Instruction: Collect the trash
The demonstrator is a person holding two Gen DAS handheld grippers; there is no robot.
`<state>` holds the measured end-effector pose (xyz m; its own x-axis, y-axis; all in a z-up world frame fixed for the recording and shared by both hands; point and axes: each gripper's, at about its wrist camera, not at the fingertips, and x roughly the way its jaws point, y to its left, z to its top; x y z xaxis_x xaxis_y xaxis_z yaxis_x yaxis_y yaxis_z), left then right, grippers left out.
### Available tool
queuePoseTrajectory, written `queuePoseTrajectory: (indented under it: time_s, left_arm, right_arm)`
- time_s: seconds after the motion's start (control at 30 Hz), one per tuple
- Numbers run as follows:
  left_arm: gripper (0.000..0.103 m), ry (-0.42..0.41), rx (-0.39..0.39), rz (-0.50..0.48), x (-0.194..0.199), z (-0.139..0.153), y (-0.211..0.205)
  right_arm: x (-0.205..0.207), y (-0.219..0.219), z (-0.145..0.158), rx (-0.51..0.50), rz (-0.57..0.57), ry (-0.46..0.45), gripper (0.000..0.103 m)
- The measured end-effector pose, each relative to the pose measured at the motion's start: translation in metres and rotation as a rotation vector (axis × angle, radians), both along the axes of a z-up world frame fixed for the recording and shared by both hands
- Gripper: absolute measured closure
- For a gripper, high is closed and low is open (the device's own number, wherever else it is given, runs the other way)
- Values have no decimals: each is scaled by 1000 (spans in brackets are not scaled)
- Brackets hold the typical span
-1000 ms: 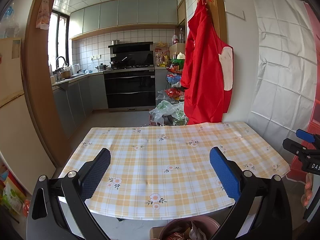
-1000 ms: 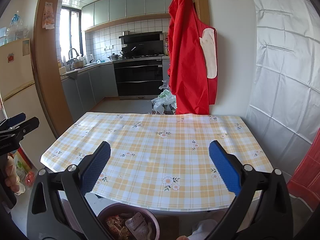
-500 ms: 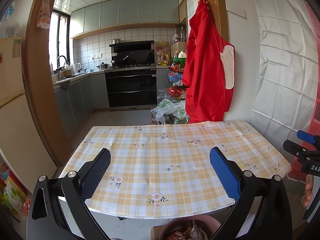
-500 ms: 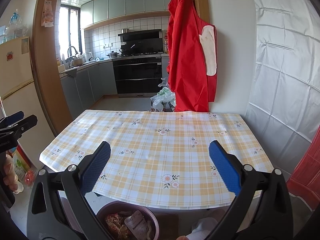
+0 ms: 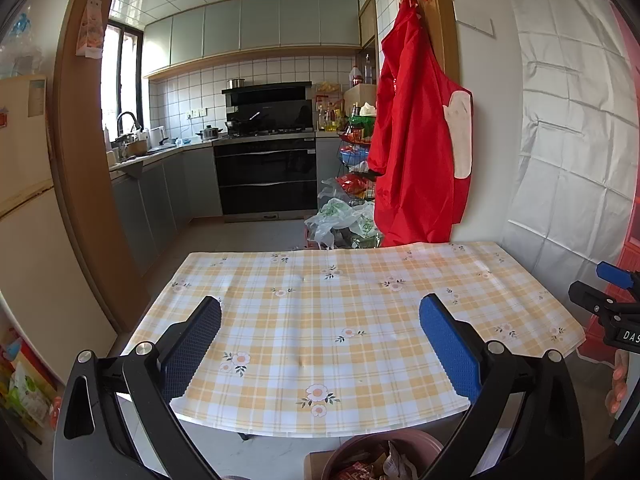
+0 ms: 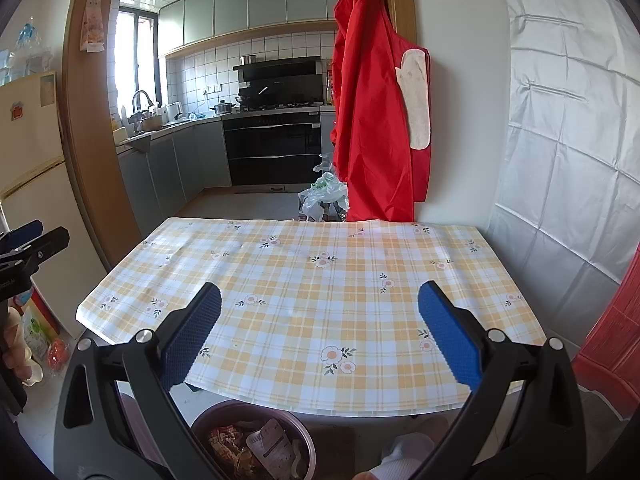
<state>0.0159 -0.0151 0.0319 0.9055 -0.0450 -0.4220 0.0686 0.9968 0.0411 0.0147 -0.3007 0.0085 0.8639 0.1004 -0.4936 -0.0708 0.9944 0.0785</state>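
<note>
Both grippers are held level above the near edge of the table (image 6: 312, 264), jaws spread wide, nothing gripped — left gripper (image 5: 320, 344), right gripper (image 6: 319, 340). No trash is seen on the tablecloth (image 5: 360, 300). The collected trash (image 6: 260, 446) — crumpled wrappers and a flat foil pouch — lies in the round maroon bin (image 6: 208, 420) on the floor, just below the near table edge. The step in hand is judged to be a final check; the far corners and floor are best scanned before stopping. The cloth is glossy plaid vinyl, slightly rippled, floral-printed.
</note>
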Motion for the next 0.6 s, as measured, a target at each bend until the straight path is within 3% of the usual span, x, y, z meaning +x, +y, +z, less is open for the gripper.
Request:
queuePoseTrajectory:
  time_s: [0.6]
  left_arm:
    - [6,-9,7,4,-2,1,-2]
  right_arm:
    - [-1,-1,1,-2,-3,0,6]
